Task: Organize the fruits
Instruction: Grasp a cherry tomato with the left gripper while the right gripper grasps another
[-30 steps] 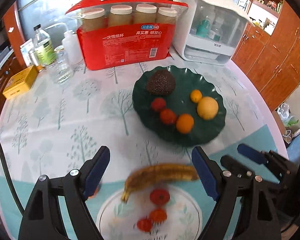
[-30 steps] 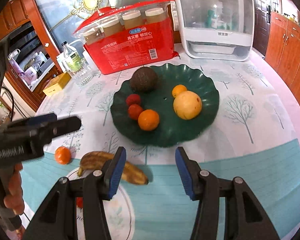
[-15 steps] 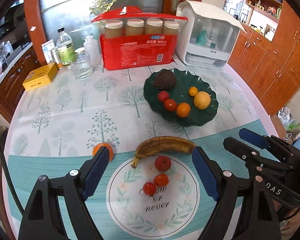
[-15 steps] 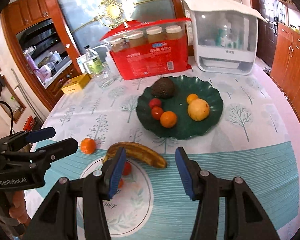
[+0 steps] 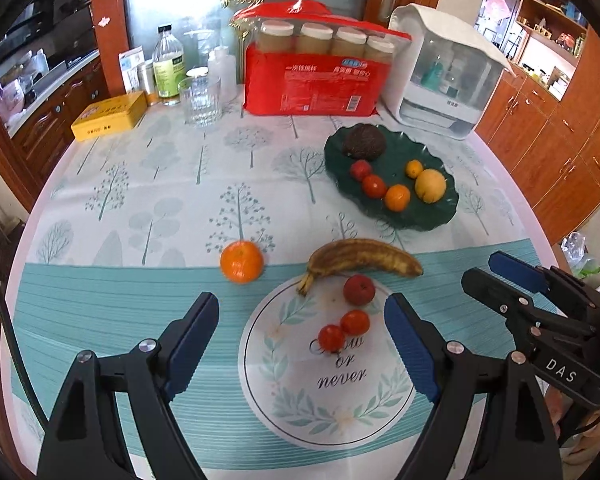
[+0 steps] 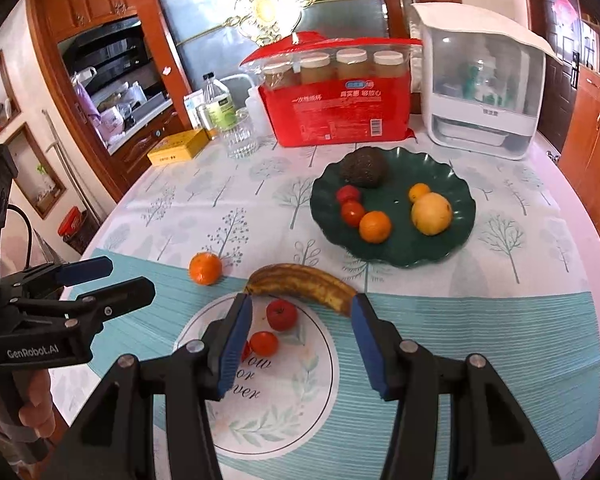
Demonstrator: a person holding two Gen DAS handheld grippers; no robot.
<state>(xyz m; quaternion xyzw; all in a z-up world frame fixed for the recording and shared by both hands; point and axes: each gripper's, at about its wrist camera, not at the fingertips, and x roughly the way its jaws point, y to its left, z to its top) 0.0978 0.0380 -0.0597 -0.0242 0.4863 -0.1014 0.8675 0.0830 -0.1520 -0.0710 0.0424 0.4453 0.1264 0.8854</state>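
Both the left gripper [image 5: 302, 332] and the right gripper [image 6: 300, 334] hover wide apart and empty over the counter [image 5: 148, 184], where a banana [image 5: 362, 258] lies beside an orange [image 5: 242, 261], near the green plate [image 5: 420, 216] of fruit.

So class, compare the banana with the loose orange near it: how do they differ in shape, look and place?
The banana is long and curved; the orange is round. The banana is brown-blotched yellow; the orange is bright and clean. The banana's stem reaches onto the printed white circle; the orange lies clear of it. Both rest on the tablecloth, outside the green plate.
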